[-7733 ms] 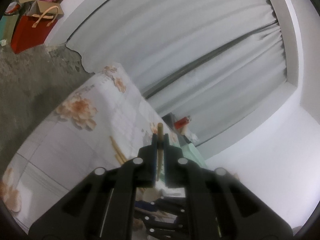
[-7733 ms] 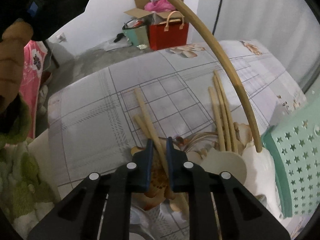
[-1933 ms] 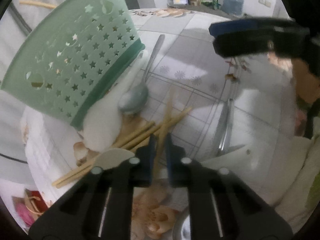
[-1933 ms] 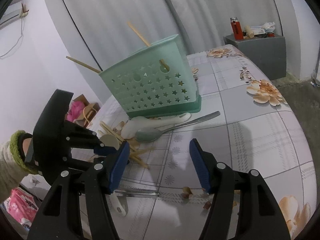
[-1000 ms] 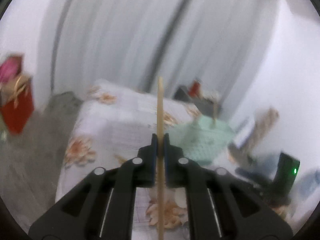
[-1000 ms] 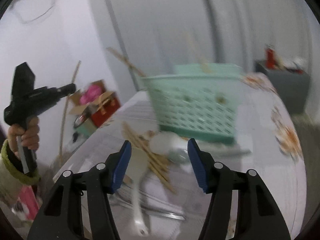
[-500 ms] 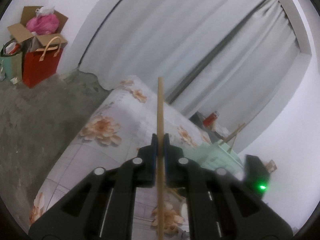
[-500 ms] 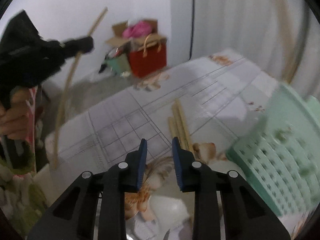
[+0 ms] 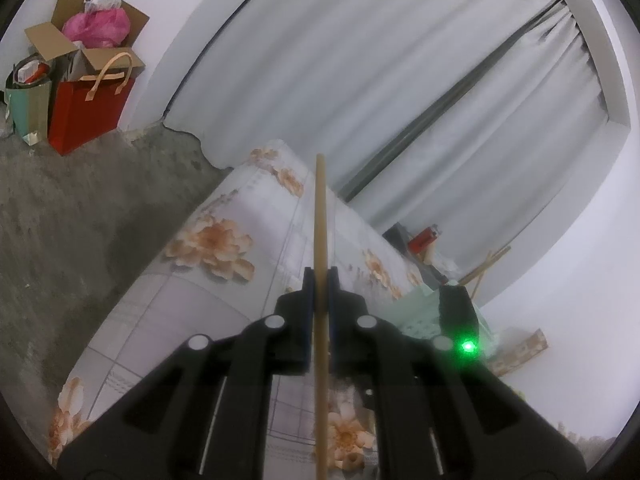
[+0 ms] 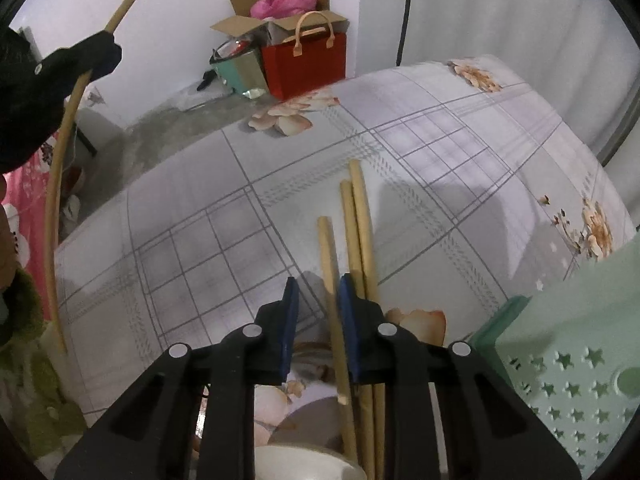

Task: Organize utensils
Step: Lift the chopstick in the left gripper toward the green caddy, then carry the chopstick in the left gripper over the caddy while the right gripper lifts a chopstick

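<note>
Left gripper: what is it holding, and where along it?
The left gripper is shut on a wooden chopstick, gripped roughly mid-length, with both ends sticking out.

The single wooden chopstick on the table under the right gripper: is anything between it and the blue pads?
Nothing visible. The single wooden chopstick already lies between the closing jaws of the right gripper, nearer one blue pad; two other chopsticks lie just beside it.
</note>
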`<action>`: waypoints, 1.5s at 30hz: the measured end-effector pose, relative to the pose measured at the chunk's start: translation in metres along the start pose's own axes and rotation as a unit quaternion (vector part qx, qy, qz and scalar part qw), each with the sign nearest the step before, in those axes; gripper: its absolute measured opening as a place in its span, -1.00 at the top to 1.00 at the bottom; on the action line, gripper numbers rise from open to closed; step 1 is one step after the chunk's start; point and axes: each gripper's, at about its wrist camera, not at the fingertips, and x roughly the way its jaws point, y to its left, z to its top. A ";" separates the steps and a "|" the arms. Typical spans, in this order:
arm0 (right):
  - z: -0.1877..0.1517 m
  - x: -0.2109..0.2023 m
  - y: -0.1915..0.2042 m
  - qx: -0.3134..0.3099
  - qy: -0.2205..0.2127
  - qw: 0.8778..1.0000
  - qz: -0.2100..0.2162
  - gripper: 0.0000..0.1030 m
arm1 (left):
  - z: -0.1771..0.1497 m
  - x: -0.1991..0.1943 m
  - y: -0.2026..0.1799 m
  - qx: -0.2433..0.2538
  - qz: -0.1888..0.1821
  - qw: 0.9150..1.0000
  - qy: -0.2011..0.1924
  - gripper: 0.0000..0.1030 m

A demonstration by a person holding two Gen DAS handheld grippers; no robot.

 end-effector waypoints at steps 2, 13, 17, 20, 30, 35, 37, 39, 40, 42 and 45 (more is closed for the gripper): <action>0.002 0.002 0.001 -0.007 0.003 1.000 -0.001 0.65 | 0.000 0.000 0.001 -0.001 0.000 1.000 -0.001 0.91; 0.008 0.001 0.015 -0.032 -0.002 0.999 -0.024 0.88 | 0.002 -0.005 0.004 -0.006 0.000 1.000 -0.008 0.91; 0.008 -0.009 0.024 -0.050 -0.032 0.997 -0.056 0.88 | 0.003 -0.008 0.003 -0.003 0.002 1.000 -0.013 0.91; 0.012 -0.033 0.025 -0.047 -0.081 0.992 -0.080 0.88 | 0.004 -0.011 0.001 -0.001 0.004 1.000 -0.017 0.91; -0.015 -0.175 0.024 0.040 -0.312 0.934 -0.171 0.88 | 0.008 -0.024 -0.021 0.022 -0.002 0.999 -0.031 0.91; -0.049 -0.219 0.022 0.091 -0.374 0.902 -0.197 0.88 | 0.011 -0.026 -0.045 0.045 -0.020 0.998 -0.032 0.91; -0.064 -0.235 0.021 0.109 -0.393 0.889 -0.207 0.88 | 0.014 -0.028 -0.059 0.057 -0.034 0.997 -0.038 0.91; -0.080 -0.250 0.020 0.129 -0.413 0.875 -0.217 0.88 | 0.018 -0.030 -0.075 0.069 -0.049 0.995 -0.050 0.91; -0.087 -0.255 0.019 0.136 -0.420 0.870 -0.221 0.88 | 0.020 -0.030 -0.084 0.074 -0.058 0.994 -0.056 0.91; -0.102 -0.266 0.017 0.153 -0.433 0.858 -0.229 0.88 | 0.028 -0.030 -0.103 0.087 -0.077 0.991 -0.072 0.91; -0.123 -0.276 0.012 0.175 -0.447 0.847 -0.230 0.88 | 0.038 -0.025 -0.138 0.111 -0.107 0.983 -0.098 0.91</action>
